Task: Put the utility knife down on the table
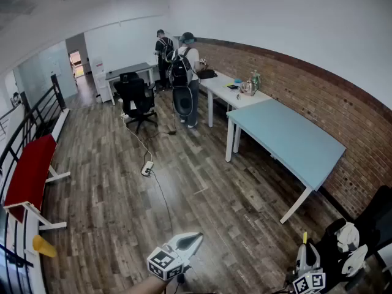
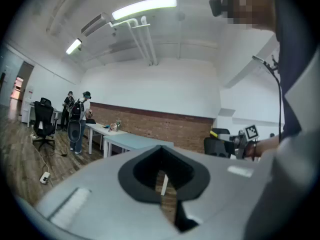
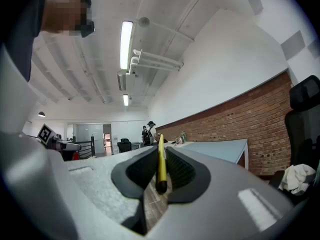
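A slim yellow utility knife (image 3: 161,168) stands upright between the pads of my right gripper (image 3: 161,151), which is shut on it. In the head view that gripper (image 1: 307,259) is at the bottom right, and the knife's yellow tip (image 1: 304,237) pokes out ahead of it. The light blue table (image 1: 288,139) stands along the brick wall, well ahead of the gripper and apart from it. My left gripper (image 1: 191,242) is at the bottom centre over the wooden floor. In its own view its jaws (image 2: 161,151) are together with nothing between them.
Two people with backpacks (image 1: 184,66) stand at a white table (image 1: 236,94) further back. A black office chair (image 1: 138,100) and a power strip with cable (image 1: 147,167) are on the floor. A red bench (image 1: 27,170) lies left. A dark chair with white cloth (image 1: 352,241) is beside my right gripper.
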`<action>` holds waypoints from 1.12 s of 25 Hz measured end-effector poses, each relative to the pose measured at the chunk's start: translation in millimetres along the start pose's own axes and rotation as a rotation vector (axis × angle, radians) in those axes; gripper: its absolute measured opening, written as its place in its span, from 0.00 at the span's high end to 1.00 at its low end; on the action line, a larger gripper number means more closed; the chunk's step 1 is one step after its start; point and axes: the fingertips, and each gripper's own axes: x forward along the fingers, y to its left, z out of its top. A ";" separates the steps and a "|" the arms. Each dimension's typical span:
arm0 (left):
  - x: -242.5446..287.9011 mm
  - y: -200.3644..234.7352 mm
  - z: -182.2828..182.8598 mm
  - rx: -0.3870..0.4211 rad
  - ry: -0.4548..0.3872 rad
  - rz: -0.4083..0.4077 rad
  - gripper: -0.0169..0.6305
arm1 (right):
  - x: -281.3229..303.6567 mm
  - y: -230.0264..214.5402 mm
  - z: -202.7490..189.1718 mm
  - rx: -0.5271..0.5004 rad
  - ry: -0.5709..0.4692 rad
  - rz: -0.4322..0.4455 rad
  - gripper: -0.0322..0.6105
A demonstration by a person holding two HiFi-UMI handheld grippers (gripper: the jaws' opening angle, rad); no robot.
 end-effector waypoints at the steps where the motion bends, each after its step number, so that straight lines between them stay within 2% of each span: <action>1: 1.8 -1.0 2.2 0.001 -0.014 0.006 0.99 | 2.4 -1.7 0.3 0.001 0.002 0.004 0.87; 5: 8.2 -5.5 10.9 0.014 -0.059 0.019 0.99 | 8.5 -11.9 -0.9 0.004 0.000 0.011 0.87; 11: 27.5 -5.9 12.4 0.044 -0.046 0.050 0.99 | 17.3 -24.7 -1.7 -0.024 0.008 0.040 0.87; 15: 39.1 -4.5 10.8 0.073 -0.040 0.074 0.99 | 19.3 -27.3 2.8 -0.006 -0.014 0.111 0.86; 20: 53.3 6.5 9.0 0.008 0.000 0.095 0.99 | 36.6 -22.4 13.5 -0.055 -0.035 0.167 0.86; 28: 112.6 43.0 17.3 0.041 -0.022 0.053 0.99 | 79.1 -49.7 17.9 -0.097 -0.074 0.079 0.86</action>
